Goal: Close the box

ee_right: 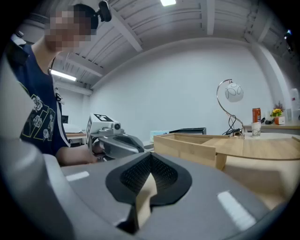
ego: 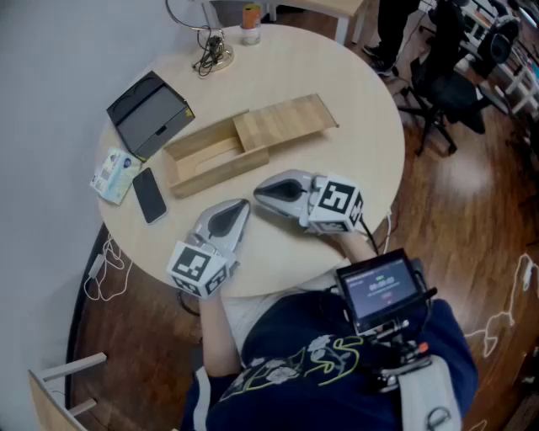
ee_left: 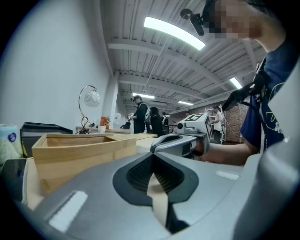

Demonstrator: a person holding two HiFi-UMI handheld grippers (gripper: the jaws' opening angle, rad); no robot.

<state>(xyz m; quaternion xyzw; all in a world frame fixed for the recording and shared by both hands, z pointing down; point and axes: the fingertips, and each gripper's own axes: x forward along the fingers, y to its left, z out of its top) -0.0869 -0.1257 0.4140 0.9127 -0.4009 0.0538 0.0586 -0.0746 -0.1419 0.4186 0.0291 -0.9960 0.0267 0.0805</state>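
Jaws together, empty: left gripper [ego: 239, 207], right gripper [ego: 260, 194] at table's [ego: 341, 80] near edge. Wooden box [ego: 205, 162] looks light, rigid; push sliding lid's [ego: 285, 122] outer end.

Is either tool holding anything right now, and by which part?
Nothing is held. The left tool and right tool rest shut on the table, short of the wooden box.

- Desk lamp [ego: 187, 15]: upper part cut off by far edge of head view.
- Can [ego: 250, 21] label, packet [ego: 115, 174] print, screen [ego: 381, 288] text: too small to read.
- Box [ego: 206, 160]: interior at right end hidden under lid [ego: 282, 125].
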